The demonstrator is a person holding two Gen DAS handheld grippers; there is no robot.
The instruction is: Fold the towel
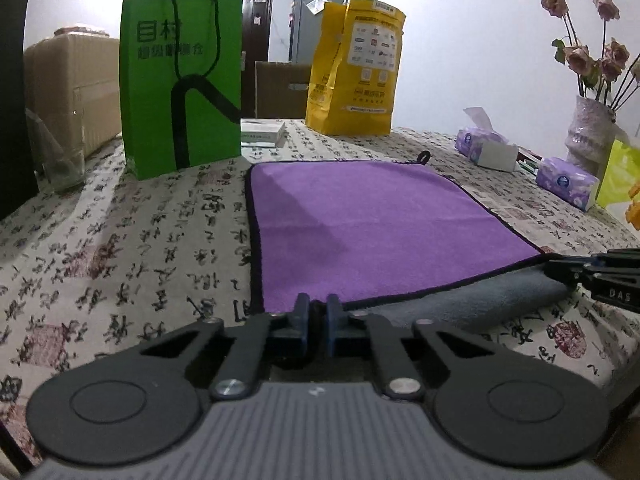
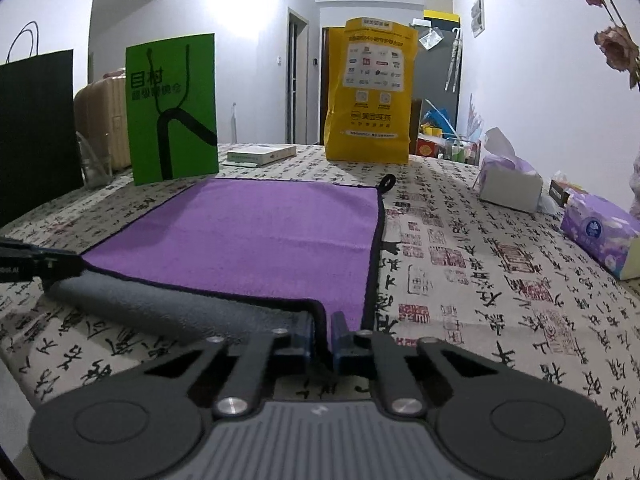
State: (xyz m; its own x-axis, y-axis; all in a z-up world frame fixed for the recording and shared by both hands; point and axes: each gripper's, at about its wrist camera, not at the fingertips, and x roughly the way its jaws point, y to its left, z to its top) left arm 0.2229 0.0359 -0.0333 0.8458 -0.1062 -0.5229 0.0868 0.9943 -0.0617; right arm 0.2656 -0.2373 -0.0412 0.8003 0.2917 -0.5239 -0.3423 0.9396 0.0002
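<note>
Purple towel lies flat on the worktop, its near edge turned up to show the grey underside. My left claw and right claw each pinch a near corner, jaws almost closed; green bag stands behind.

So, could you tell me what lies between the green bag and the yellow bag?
A flat white box on the tablecloth, clearest in the right wrist view.

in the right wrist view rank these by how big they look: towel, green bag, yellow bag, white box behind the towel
1. towel, by far the largest, though it is also nearest the camera.
2. and 3. green bag and yellow bag: they look alike in size, so no ranking.
4. white box, clearly smallest.
</note>
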